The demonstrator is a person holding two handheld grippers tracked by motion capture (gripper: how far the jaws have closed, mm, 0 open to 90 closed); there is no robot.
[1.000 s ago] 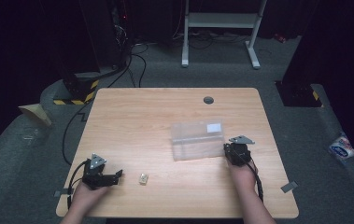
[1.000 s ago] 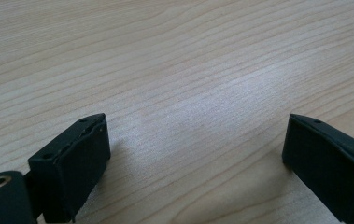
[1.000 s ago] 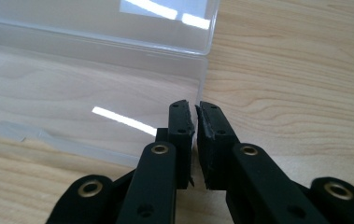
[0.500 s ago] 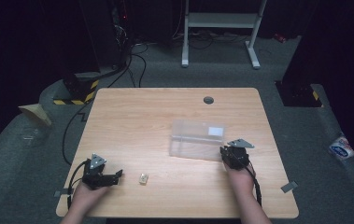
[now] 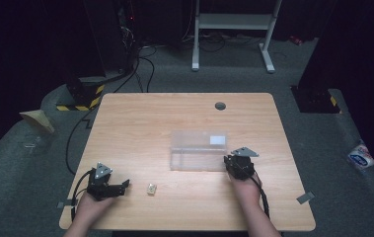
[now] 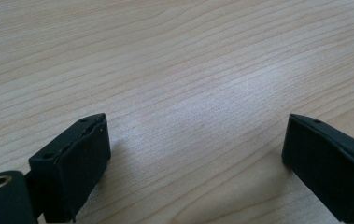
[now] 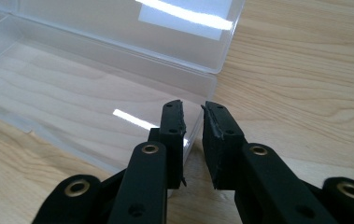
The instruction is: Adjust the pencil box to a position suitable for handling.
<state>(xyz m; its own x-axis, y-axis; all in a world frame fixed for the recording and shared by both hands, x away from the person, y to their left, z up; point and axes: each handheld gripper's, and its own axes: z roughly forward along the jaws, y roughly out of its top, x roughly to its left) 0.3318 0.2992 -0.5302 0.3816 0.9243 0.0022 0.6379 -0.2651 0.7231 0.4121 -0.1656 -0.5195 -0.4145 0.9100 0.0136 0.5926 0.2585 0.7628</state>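
Clear plastic box (image 5: 198,150), lid open, sits right of the table's (image 5: 140,123) centre, my right gripper (image 7: 192,122) nipping its near-right wall while my left gripper (image 5: 118,186) gapes empty beside the small cube (image 5: 151,188), which I judge goes in next.

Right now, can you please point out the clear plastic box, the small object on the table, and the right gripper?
clear plastic box (image 5: 197,157): high view, front wall.
small object (image 5: 151,188): high view, its middle.
right gripper (image 7: 192,119): right gripper view, between the tips of its jaws.
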